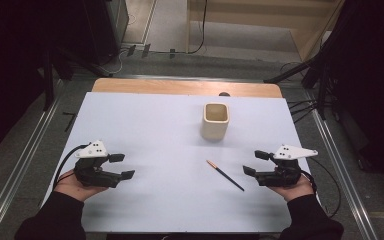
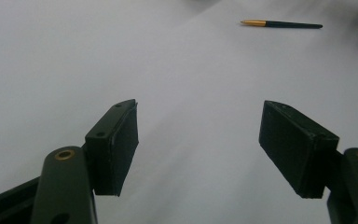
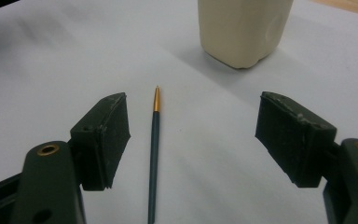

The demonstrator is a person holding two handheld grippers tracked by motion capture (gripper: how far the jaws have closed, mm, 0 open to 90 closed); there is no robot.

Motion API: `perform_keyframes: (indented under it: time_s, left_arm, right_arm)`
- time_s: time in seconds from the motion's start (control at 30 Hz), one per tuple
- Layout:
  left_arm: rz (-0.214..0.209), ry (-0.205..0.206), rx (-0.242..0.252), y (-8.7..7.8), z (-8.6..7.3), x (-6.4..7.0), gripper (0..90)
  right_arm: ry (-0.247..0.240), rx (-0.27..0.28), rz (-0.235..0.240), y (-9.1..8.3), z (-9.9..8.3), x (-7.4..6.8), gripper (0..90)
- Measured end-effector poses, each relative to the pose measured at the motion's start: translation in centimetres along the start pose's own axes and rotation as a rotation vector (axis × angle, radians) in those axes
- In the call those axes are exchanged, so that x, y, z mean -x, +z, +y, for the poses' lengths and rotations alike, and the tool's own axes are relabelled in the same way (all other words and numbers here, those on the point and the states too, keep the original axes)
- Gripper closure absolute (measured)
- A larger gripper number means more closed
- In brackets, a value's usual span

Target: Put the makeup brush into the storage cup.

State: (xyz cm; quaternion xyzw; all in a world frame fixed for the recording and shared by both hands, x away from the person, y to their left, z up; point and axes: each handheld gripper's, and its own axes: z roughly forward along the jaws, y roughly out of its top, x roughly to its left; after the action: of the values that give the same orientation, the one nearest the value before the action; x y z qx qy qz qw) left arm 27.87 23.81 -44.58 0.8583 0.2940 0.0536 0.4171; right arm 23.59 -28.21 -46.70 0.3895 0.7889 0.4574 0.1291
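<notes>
A thin dark pen (image 1: 225, 175) with a gold tip lies flat on the white table, just left of my right gripper (image 1: 253, 163). That gripper is open and empty; in its own view the pen (image 3: 154, 148) runs along the table between the jaws, close to the left one, my right gripper (image 3: 193, 140) holding nothing. A cream square cup (image 1: 215, 121) stands upright behind the pen, seen close as the cup (image 3: 243, 30). My left gripper (image 1: 122, 166) rests open at the table's left, far from the pen (image 2: 282, 24); my left gripper (image 2: 199, 147) is empty.
The white table top (image 1: 145, 135) has a wooden strip along its far edge. Metal rails run down both sides of the table, and cables lie on the floor to the right. Dark stands and equipment are beyond the far edge.
</notes>
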Motion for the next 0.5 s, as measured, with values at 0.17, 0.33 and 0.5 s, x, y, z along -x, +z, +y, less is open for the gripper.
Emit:
perform_keyframes:
  time_s: [0.17, 0.33, 0.5]
  left_arm:
    - [0.000, -0.001, -0.003, 0.03, 0.00, 0.02, 28.7]
    - [0.000, -0.003, -0.005, 0.08, 0.01, 0.06, 28.7]
    - [0.009, -0.004, -0.004, 0.04, -0.05, -0.02, 28.9]
  right_arm:
    - [-0.006, -0.007, -0.001, 0.01, -0.04, 0.02, 26.8]
    - [-0.002, -0.009, -0.001, 0.05, -0.06, 0.03, 26.8]
    - [0.011, -0.018, -0.001, 0.14, -0.07, 0.07, 26.8]
